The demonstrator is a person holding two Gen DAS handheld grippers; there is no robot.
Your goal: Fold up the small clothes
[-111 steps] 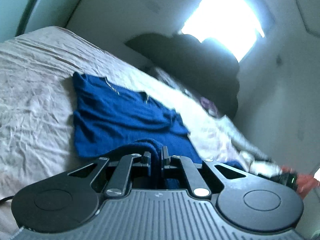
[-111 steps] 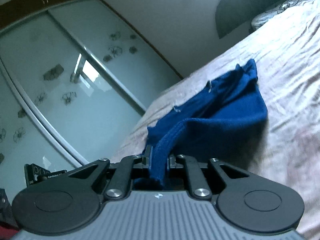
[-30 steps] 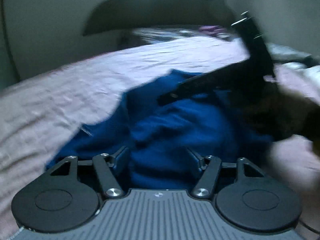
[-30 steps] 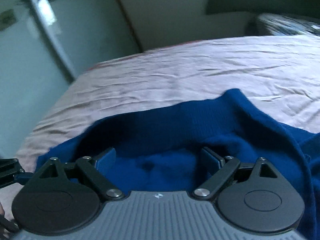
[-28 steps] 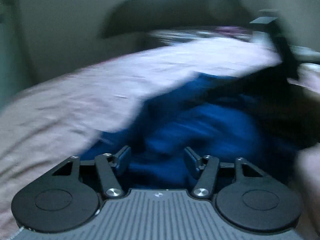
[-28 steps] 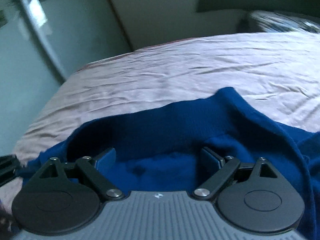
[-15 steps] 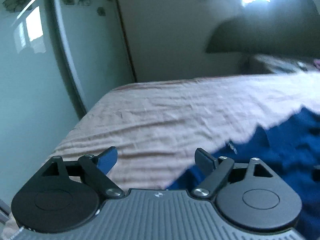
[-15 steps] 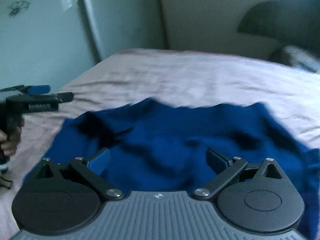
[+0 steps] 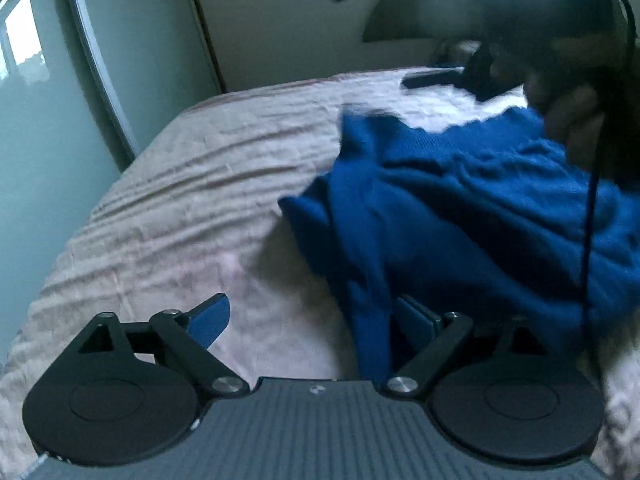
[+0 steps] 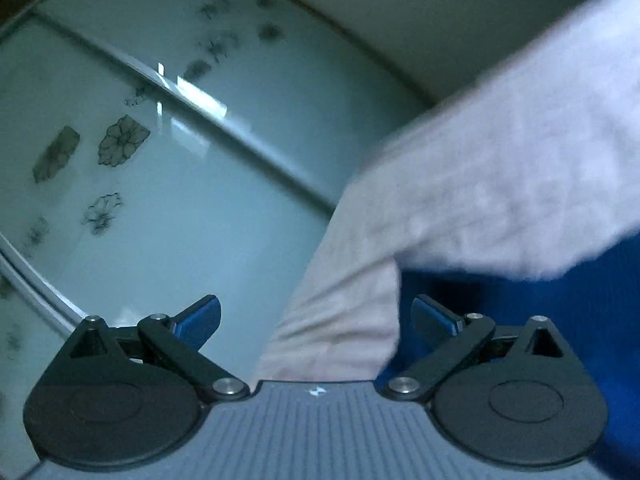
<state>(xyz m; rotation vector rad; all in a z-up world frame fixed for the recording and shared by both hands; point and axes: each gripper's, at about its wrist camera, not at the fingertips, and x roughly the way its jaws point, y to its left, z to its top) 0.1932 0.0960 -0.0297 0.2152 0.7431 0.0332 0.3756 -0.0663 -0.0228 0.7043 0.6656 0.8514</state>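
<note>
With both the left tool point(image 9: 312, 320) and the right tool point(image 10: 316, 316) spread wide and holding nothing, the rumpled blue garment point(image 9: 472, 208) lying on the bed point(image 9: 192, 208) wants its near edge pinched squarely before folding

one blue garment point(image 9: 460, 208), two grippers point(image 9: 316, 320)

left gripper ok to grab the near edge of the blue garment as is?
Probably yes: left gripper is open, and the blue garment already drapes beside its right finger on the bed sheet, nothing between.
</note>
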